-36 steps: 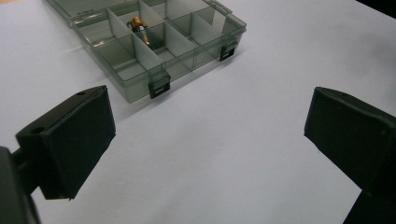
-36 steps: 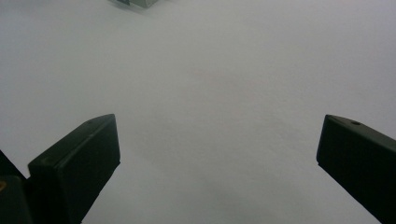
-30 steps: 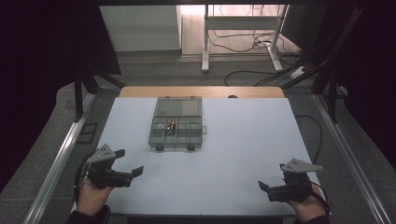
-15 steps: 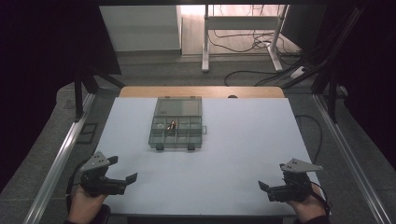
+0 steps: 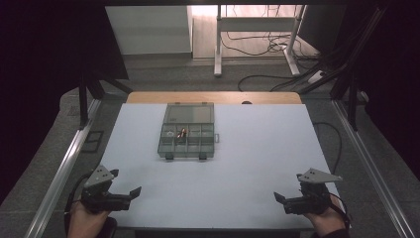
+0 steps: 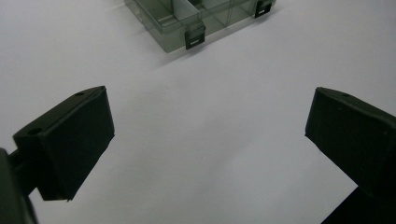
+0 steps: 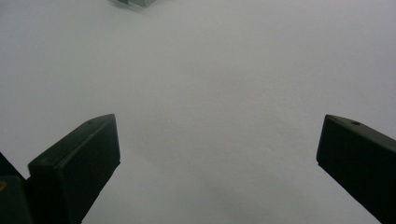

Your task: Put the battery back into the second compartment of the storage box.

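Clear compartment box point(image 5: 187, 131), lid shut, lies at the desk's point(image 5: 247, 163) far middle, small parts inside. Left claw point(image 5: 130, 194), jaws spread and empty, has drawn back toward the near left corner since a second ago; right claw point(image 5: 280, 199), also spread, unmoved. Judged: approach to the box not begun

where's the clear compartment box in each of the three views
High view: the compartment box lies left of the table's middle, on the far half, apart from both grippers.
Left gripper view: its near edge sits at the top, left of middle, cut off by the frame.
Right gripper view: just a corner at the top edge, left of middle.
Shared landmark: the black latches on its near edge, and the white tabletop.
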The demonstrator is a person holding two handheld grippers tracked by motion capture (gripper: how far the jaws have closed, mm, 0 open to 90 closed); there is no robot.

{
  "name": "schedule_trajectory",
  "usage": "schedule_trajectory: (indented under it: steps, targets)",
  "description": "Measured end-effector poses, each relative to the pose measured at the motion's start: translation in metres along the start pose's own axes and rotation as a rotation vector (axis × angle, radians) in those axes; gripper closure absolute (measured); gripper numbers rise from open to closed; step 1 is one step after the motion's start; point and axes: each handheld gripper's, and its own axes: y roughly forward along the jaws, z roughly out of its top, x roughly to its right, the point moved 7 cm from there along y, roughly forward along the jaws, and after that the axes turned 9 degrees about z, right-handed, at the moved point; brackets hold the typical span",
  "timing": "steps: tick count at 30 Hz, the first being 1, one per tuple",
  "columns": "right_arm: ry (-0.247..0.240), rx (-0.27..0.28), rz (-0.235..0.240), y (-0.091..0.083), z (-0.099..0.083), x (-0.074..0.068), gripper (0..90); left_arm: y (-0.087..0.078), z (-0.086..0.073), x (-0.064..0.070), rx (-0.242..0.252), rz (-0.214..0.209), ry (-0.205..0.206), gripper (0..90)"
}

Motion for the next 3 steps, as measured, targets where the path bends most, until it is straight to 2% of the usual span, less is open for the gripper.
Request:
schedule_trajectory:
  steps: [3]
  targets:
    - [0.002,-0.003,0.001,0.0002,-0.0007,0.0009,0.0,0.0013,0.0003,0.0001,-0.01,0.0,0.0,1.3]
